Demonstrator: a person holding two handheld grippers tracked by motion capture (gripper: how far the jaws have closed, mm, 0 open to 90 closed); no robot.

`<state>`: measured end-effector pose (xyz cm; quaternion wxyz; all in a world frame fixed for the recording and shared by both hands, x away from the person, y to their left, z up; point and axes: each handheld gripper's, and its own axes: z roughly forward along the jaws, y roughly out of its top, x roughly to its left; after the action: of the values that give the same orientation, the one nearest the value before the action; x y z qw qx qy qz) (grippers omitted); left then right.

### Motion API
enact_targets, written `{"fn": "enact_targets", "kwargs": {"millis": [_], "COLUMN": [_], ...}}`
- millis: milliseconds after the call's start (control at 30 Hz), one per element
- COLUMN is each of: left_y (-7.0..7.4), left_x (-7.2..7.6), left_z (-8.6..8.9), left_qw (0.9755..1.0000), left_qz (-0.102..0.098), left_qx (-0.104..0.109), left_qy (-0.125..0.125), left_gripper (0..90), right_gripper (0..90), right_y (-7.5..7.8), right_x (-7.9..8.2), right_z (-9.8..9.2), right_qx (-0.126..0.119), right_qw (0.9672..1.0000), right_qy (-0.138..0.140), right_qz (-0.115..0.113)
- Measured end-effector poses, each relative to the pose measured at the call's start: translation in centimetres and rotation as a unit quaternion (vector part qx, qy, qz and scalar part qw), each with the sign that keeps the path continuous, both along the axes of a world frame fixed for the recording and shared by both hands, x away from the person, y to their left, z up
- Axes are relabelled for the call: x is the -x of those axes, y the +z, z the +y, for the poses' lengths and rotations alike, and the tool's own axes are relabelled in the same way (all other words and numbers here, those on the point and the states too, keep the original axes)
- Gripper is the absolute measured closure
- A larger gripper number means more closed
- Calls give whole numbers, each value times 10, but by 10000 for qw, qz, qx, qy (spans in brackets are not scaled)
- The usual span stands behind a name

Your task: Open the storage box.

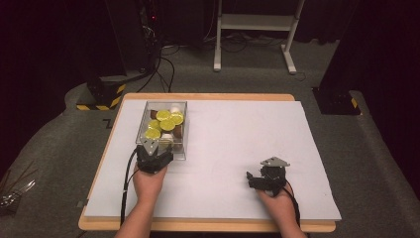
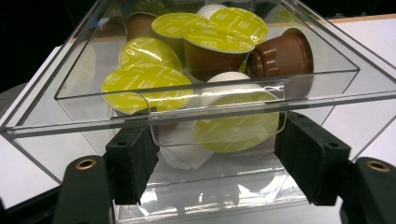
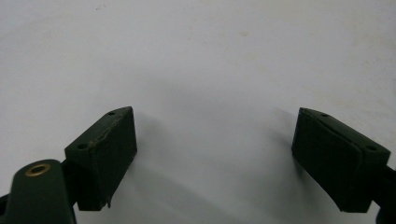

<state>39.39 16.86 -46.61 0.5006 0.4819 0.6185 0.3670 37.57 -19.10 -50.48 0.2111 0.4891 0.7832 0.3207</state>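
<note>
A clear plastic box point(image 1: 184, 130) of coffee capsules point(image 1: 167, 124) sits on the bench's point(image 1: 233, 148) left half. The left gripper point(image 2: 212, 154) is at its near wall, jaws wide around a curved tab, pads not yet pressing. To grip well, centre the pads squarely before closing. The right gripper point(image 3: 215, 154) rests open and empty.

A box point(image 1: 163, 130) of capsules point(image 1: 167, 124) sits just ahead of the left gripper point(image 1: 154, 154) — its near wall between the jaws; the right gripper point(image 1: 257, 180) rests well apart, on the table point(image 1: 237, 129).
</note>
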Motion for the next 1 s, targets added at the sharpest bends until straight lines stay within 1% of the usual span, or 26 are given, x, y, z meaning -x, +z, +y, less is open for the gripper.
{"fn": "enact_targets", "kwargs": {"millis": [300,533,1000], "left_y": [0,0,1], "left_x": [0,0,1], "left_z": [-1,-1,-1], "left_qw": [10000,10000,10000], "left_qz": [-18,-30,7], "left_qx": [-27,6,30], "left_qy": [43,62,64], "left_gripper": [319,321,323], "right_gripper": [142,142,142], "right_y": [0,0,0], "right_x": [0,0,0], "right_z": [0,0,0], "right_qx": [1,4,5], "right_qw": [10000,10000,10000], "right_qy": [2,4,9], "right_qz": [-3,3,3]}}
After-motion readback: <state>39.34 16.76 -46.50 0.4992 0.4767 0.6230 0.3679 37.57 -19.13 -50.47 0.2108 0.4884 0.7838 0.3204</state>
